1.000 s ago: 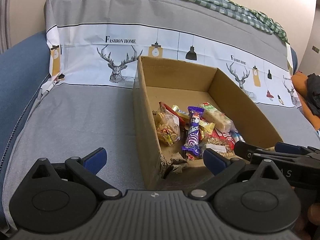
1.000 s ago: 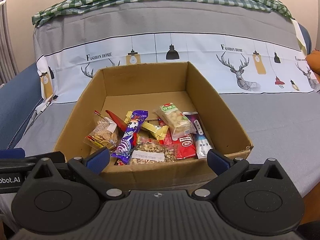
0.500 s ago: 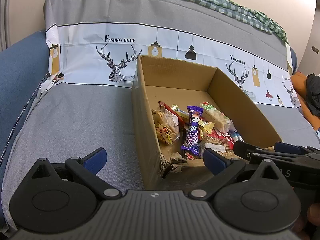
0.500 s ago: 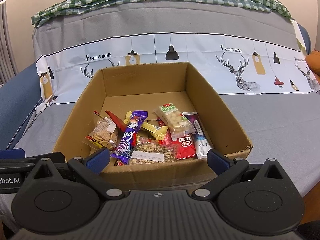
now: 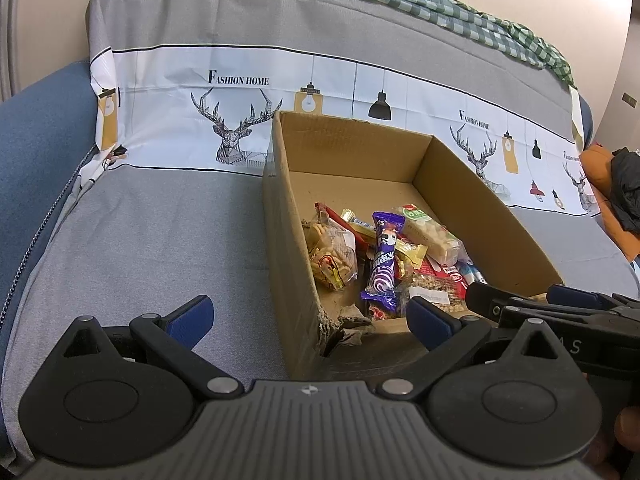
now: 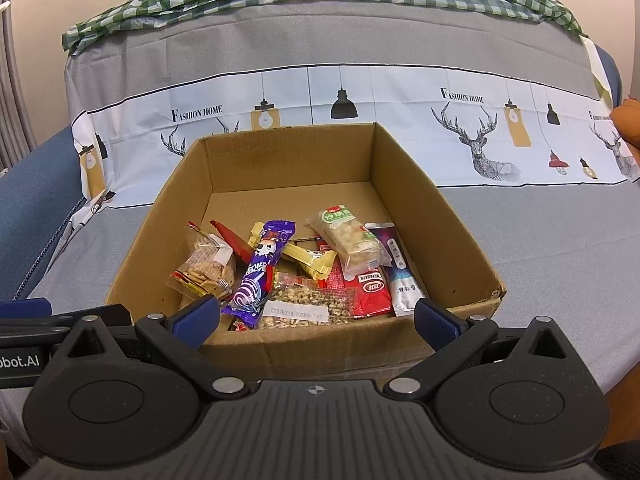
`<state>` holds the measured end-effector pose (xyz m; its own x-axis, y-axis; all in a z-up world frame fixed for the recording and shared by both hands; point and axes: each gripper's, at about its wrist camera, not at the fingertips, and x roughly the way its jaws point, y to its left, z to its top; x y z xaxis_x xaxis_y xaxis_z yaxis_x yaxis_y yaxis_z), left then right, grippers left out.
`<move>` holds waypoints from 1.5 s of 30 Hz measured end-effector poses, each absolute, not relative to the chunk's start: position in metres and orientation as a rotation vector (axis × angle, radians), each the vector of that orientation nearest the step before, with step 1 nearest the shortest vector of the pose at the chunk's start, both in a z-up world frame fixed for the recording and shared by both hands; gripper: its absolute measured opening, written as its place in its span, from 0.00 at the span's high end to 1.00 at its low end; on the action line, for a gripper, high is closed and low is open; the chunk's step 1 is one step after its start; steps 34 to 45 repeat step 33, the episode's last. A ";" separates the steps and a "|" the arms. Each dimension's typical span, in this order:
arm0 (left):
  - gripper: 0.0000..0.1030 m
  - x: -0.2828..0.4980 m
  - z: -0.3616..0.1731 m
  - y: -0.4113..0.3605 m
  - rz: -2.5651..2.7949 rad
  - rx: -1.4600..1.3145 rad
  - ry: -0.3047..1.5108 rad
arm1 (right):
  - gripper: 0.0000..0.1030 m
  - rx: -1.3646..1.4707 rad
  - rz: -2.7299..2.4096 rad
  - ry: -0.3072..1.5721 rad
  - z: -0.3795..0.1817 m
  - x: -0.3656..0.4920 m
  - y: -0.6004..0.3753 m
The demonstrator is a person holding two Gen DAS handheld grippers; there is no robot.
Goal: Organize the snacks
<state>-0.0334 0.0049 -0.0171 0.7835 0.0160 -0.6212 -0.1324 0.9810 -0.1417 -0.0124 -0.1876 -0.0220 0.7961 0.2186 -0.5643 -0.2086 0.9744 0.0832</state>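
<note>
Here both tools hang empty with fingers spread wide: the left tool (image 5: 308,316) beside the cardboard box's (image 6: 436,216) torn near corner, the right tool (image 6: 316,316) at its front wall. Inside lie the snacks, a purple wafer bar (image 6: 260,268) across a cracker bag (image 6: 208,268).

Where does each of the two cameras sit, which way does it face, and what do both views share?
Left wrist: on the left gripper, facing the cardboard box's torn near-left corner and the grey cover beside it; its own open jaws show, plus the right gripper and a fingertip at lower right.
Right wrist: on the right gripper, facing squarely into the box over its near wall; its own open jaws show, plus part of the left gripper.
Shared: the box, the purple snack bar, the deer-print cover.
</note>
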 end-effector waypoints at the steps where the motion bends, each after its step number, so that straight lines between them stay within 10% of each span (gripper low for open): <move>1: 0.00 -0.033 -0.017 0.005 0.081 -0.182 0.668 | 0.01 0.017 0.229 0.608 -0.022 -0.013 -0.187; 45: 0.00 -0.037 -0.016 0.003 0.043 -0.173 0.641 | 0.01 0.026 0.218 0.613 -0.023 -0.014 -0.187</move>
